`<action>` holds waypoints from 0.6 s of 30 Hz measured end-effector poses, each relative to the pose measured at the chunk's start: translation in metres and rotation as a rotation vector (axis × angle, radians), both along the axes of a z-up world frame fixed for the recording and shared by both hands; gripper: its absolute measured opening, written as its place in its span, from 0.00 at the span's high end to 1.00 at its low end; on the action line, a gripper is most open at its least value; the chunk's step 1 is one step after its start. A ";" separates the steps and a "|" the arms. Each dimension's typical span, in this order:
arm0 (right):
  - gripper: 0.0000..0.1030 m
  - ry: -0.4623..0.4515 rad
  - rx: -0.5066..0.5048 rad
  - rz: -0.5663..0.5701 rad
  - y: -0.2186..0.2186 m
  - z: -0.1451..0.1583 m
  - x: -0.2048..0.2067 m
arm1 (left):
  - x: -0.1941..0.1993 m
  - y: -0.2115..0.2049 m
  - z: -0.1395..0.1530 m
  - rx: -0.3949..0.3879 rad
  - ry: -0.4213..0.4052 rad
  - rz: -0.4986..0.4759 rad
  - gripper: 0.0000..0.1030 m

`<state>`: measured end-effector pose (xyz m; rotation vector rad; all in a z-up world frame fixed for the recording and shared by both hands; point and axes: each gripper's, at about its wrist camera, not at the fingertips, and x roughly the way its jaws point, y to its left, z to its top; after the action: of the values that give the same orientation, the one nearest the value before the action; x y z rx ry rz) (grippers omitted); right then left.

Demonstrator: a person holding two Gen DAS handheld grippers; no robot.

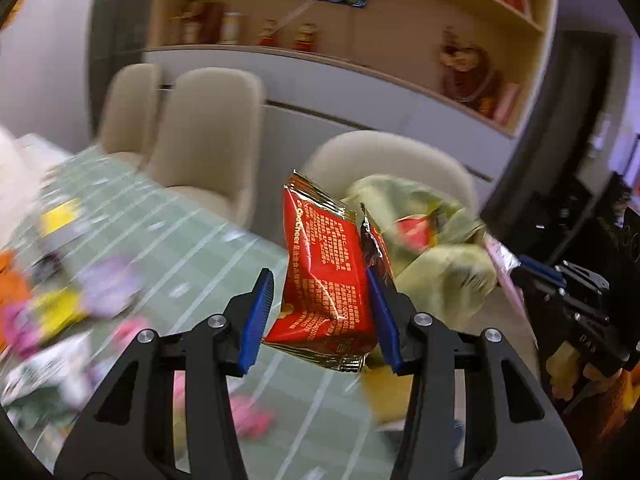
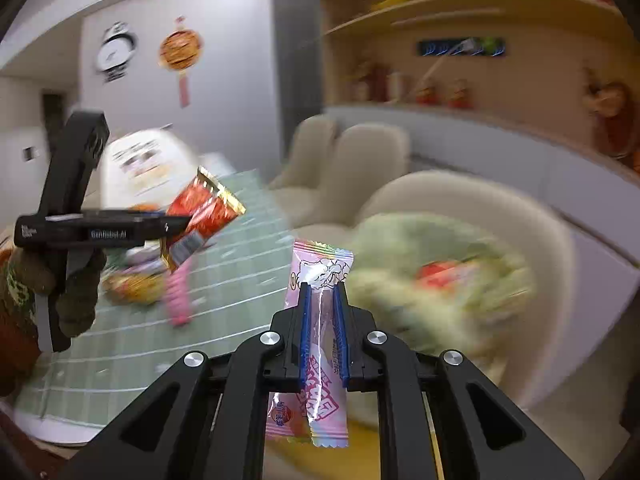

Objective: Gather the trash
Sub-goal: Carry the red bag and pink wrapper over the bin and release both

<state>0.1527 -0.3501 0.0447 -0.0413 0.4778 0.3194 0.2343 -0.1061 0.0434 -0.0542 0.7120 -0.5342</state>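
My left gripper (image 1: 320, 280) holds a red and gold snack packet (image 1: 324, 280) in the air beyond the table's edge; its jaws stand fairly wide, with the packet against the right pad (image 1: 380, 308). It also shows in the right wrist view (image 2: 200, 216). My right gripper (image 2: 322, 292) is shut on a pink candy wrapper (image 2: 320, 268), held upright. A light green bag (image 2: 432, 280) with a red wrapper inside sits on the nearest chair, just right of both grippers; it also shows in the left wrist view (image 1: 432, 232).
The green checked table (image 1: 180, 240) carries several loose wrappers at the left (image 1: 108, 288). Three beige chairs (image 1: 208, 128) stand along its far side. A white jug-like container (image 2: 148, 160) stands at the table's far end. Wall shelves (image 1: 360, 32) are behind.
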 end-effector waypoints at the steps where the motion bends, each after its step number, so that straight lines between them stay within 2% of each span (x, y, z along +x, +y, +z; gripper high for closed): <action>1: 0.88 -0.017 -0.008 -0.034 -0.013 0.006 0.002 | 0.012 -0.014 0.003 -0.030 0.011 -0.039 0.57; 4: 0.88 -0.039 -0.023 -0.126 -0.046 0.016 0.012 | 0.041 -0.052 0.011 -0.089 0.031 -0.104 0.57; 9: 0.88 -0.032 -0.001 -0.204 -0.081 0.017 0.030 | 0.076 -0.108 0.010 -0.081 0.033 -0.131 0.57; 18: 0.88 -0.022 -0.056 -0.243 -0.083 0.020 0.054 | 0.103 -0.152 -0.005 -0.044 0.072 -0.194 0.56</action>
<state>0.2065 -0.4334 0.0652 -0.0412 0.4646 0.0675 0.3372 -0.2580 0.0386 -0.0461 0.7803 -0.7365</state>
